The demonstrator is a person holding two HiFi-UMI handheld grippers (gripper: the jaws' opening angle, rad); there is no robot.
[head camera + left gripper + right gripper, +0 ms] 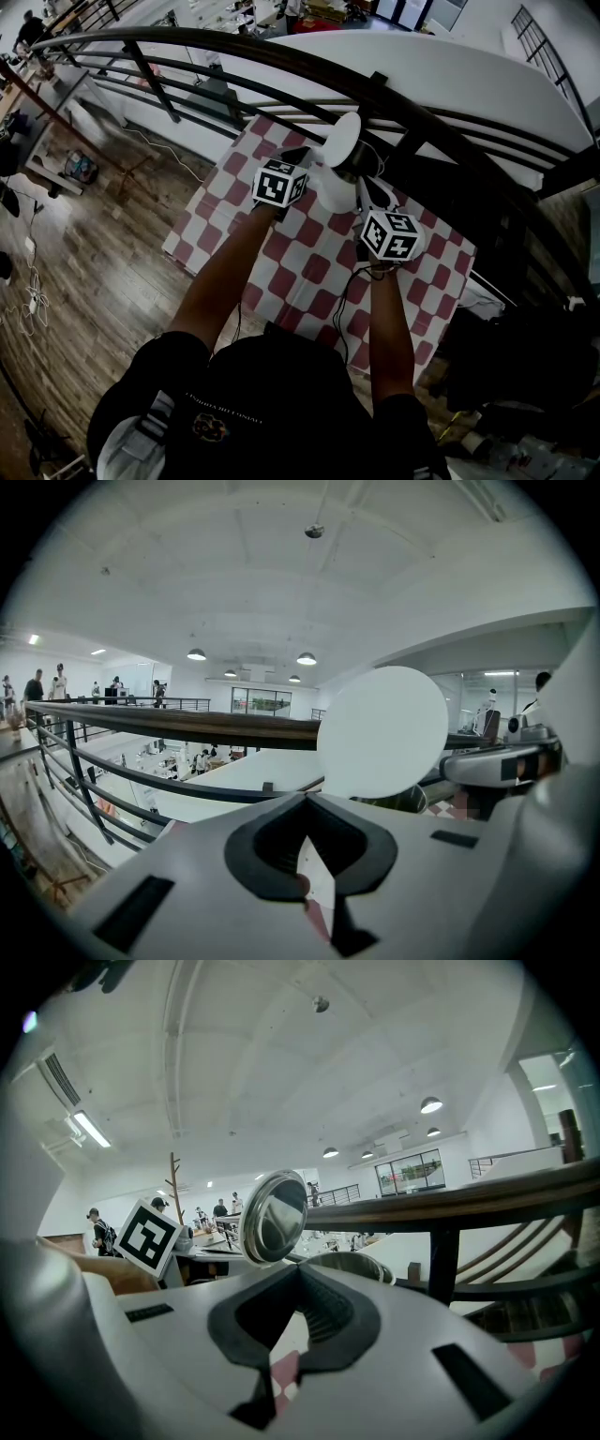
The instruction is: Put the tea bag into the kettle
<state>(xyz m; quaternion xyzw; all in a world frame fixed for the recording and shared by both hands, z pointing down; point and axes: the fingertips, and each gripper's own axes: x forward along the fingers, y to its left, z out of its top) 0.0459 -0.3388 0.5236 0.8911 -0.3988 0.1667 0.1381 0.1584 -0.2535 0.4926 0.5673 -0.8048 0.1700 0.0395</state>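
Head view is dim and underexposed. Both gripper views are brighter, lit by round white ceiling lamps [196, 654] (plus a long white strip light [91, 1129]). We see heavy fisheye bending, black vignetted corners and a soft near foreground.

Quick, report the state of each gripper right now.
Left gripper: jaws shut, nothing visible held between them.
Right gripper: jaws shut, nothing visible held between them.
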